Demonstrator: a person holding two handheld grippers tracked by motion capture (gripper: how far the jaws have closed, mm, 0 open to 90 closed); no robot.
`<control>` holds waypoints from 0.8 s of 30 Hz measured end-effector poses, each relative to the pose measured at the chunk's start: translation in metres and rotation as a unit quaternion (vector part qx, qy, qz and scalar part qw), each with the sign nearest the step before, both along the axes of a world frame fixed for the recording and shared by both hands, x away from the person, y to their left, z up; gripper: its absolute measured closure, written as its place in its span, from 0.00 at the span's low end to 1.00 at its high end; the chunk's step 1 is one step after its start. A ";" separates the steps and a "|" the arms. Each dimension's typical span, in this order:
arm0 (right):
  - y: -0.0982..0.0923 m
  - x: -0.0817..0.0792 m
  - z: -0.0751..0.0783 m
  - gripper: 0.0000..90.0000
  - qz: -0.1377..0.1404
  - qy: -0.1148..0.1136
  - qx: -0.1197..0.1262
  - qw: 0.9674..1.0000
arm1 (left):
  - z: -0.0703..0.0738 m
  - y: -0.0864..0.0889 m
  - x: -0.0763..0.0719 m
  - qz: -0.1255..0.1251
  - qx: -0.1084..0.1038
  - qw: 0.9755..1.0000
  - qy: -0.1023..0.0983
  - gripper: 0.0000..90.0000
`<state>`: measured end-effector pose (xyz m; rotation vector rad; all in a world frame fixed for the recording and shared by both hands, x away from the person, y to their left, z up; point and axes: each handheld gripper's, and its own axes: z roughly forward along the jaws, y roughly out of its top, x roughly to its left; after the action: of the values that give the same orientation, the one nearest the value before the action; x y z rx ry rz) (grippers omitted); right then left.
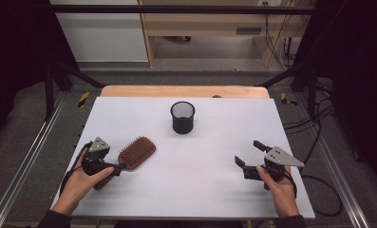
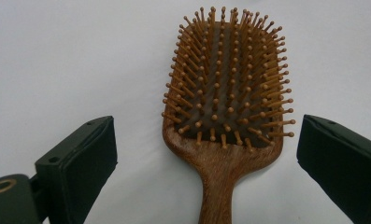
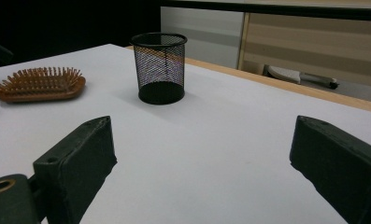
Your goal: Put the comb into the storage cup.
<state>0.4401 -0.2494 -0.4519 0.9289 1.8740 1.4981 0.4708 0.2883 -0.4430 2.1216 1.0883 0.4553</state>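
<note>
A wooden paddle hairbrush [image 1: 137, 152] lies bristles up on the white table [image 1: 200, 185], left of centre. My left gripper [image 1: 115, 167] is open and straddles the brush's handle. In the left gripper view the hairbrush [image 2: 225, 79] points away from me, and its handle runs between the wide-apart jaws of the left gripper [image 2: 206, 140] without touching them. A black mesh cup [image 1: 183, 117] stands upright toward the far middle. My right gripper [image 1: 249, 153] is open near the right front, holding nothing. In the right gripper view the right gripper [image 3: 202, 144] faces the mesh cup [image 3: 160, 67], with the hairbrush [image 3: 40, 86] at the left.
A wooden strip [image 1: 183, 91] borders the table's far edge. Metal rails [image 1: 29, 156] run along both sides, and cables [image 1: 319, 185] lie on the floor at the right. Bare white surface lies between the two grippers.
</note>
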 end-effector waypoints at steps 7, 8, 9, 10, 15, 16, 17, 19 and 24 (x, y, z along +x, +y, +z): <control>0.000 0.000 0.000 0.07 0.000 0.000 0.000 1.000 | -0.002 0.000 0.000 -0.002 0.004 1.000 0.007 0.06; 0.000 0.000 0.000 0.07 0.000 0.000 0.000 1.000 | -0.002 0.000 0.000 -0.003 0.006 1.000 0.009 0.06; 0.000 0.000 0.000 0.07 0.000 0.000 0.000 1.000 | -0.003 0.000 0.000 -0.002 0.006 1.000 0.010 0.06; 0.000 0.000 0.000 0.07 0.000 0.001 0.000 1.000 | -0.003 0.000 0.000 -0.003 0.008 1.000 0.011 0.06; 0.000 0.000 0.000 0.07 -0.001 0.001 0.000 1.000 | -0.006 0.000 -0.001 -0.012 0.015 1.000 0.022 0.07; 0.000 0.000 0.000 0.07 0.000 0.001 0.000 1.000 | -0.007 0.000 -0.001 -0.013 0.015 1.000 0.023 0.07; 0.000 0.000 0.000 0.07 -0.001 0.002 0.000 1.000 | -0.007 0.000 -0.001 -0.014 0.016 0.999 0.024 0.07; 0.000 0.000 0.000 0.07 0.000 0.002 -0.001 1.000 | -0.007 0.000 -0.001 -0.014 0.017 0.999 0.027 0.08; 0.000 0.000 0.000 0.07 0.000 0.002 -0.001 1.000 | -0.007 0.000 -0.003 -0.019 0.018 0.999 0.037 0.15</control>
<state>0.4404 -0.2491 -0.4524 0.9324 1.8783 1.4952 0.4683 0.2880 -0.4505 2.2024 1.0858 0.3836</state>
